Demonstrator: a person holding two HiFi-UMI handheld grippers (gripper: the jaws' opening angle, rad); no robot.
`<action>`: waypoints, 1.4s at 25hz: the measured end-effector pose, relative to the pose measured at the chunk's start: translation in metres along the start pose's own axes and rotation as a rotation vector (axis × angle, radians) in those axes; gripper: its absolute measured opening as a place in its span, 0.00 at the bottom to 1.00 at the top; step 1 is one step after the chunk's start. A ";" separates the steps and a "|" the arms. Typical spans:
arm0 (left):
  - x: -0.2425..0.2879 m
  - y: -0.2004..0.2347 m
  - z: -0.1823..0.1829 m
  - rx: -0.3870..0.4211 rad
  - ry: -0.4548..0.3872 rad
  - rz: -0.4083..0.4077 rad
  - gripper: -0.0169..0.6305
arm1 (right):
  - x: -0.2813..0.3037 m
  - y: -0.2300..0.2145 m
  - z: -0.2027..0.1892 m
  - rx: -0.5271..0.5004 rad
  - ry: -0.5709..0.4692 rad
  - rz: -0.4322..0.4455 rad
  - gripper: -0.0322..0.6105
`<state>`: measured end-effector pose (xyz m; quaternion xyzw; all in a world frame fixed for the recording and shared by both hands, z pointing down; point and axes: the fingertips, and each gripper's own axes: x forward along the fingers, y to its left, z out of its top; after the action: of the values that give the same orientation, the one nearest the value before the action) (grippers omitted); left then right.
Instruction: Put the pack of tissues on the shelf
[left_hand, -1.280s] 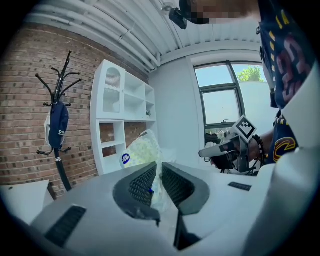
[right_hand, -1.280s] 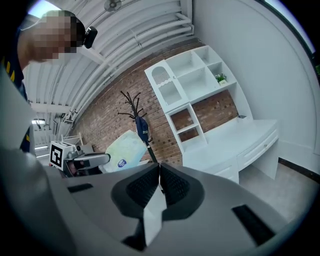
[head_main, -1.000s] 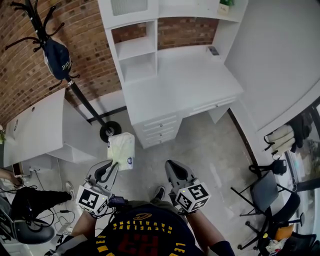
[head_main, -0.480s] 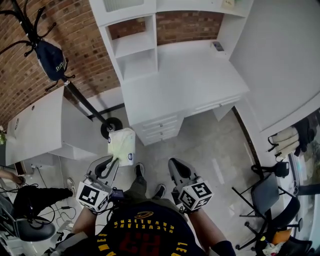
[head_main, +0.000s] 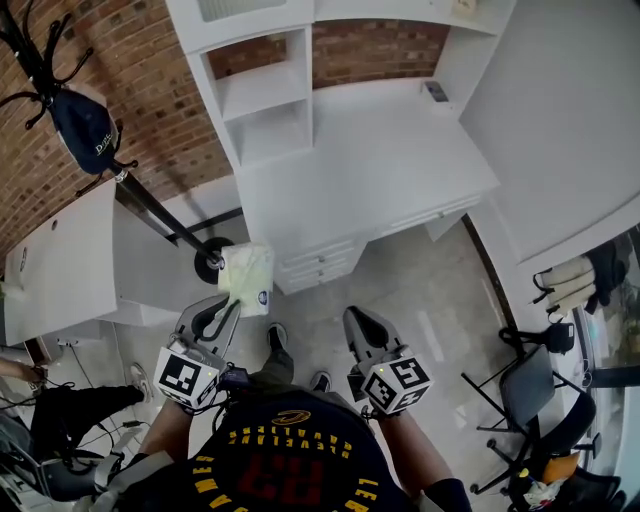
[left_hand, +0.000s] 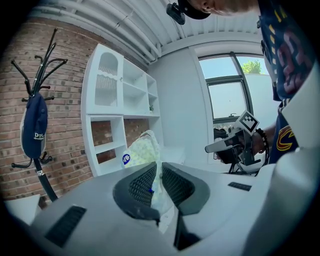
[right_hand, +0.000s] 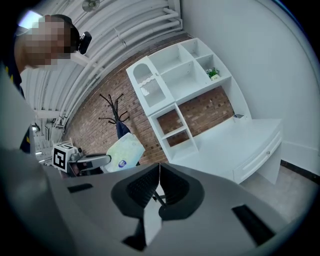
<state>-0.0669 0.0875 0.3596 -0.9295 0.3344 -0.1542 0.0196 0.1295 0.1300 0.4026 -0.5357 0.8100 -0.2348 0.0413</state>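
The left gripper (left_hand: 156, 184) pinches the pack (left_hand: 141, 149) by its near edge. The rest sticks out beyond the fingers (left_hand: 139, 186), in the air before the desk (head_main: 380, 170), well short of the shelf (head_main: 262, 92). The right gripper (right_hand: 158, 187) has its fingers pressed together, empty.

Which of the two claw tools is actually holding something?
The left gripper: its jaws pinch the pale pack of tissues by one edge. The right gripper has its jaws closed together with nothing between them.
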 end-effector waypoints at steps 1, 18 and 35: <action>0.005 0.009 -0.001 0.000 -0.005 -0.003 0.09 | 0.008 -0.002 0.002 -0.002 -0.001 -0.009 0.06; 0.084 0.167 -0.025 0.045 -0.017 -0.143 0.08 | 0.151 0.006 0.043 -0.010 -0.046 -0.151 0.06; 0.192 0.228 -0.042 0.218 0.020 -0.158 0.08 | 0.200 -0.039 0.062 -0.003 -0.039 -0.186 0.06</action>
<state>-0.0798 -0.2073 0.4207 -0.9437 0.2417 -0.2000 0.1048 0.0979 -0.0808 0.4017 -0.6133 0.7561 -0.2258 0.0344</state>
